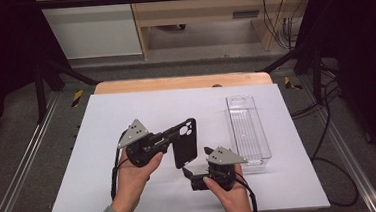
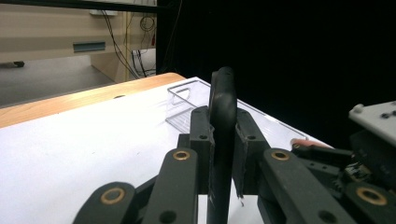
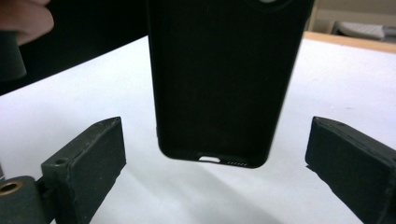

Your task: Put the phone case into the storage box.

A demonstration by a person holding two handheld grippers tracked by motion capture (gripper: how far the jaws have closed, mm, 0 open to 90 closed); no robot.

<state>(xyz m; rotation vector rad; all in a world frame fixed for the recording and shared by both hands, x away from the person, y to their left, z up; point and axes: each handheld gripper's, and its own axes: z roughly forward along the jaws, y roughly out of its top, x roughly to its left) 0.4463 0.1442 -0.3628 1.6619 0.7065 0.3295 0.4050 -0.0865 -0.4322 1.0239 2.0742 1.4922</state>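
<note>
High view: the left gripper [image 1: 170, 135] has the black phone case [image 1: 185, 142] lifted off the white table [image 1: 132, 200], while the right gripper [image 1: 194, 173] waits below it; the clear plastic bin [image 1: 248, 132] stands to the right, apparently the destination.

Left gripper view: jaws clamped on the case's edge [image 2: 222, 140] (a firm pinch).

Right gripper view: jaws apart, flanking the case's bottom end [image 3: 219, 84] without touching. Handover looks pending, path unobstructed.

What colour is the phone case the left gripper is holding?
Black all over: the matte black phone case shows best in the right gripper view, pinched by the left gripper.
</note>
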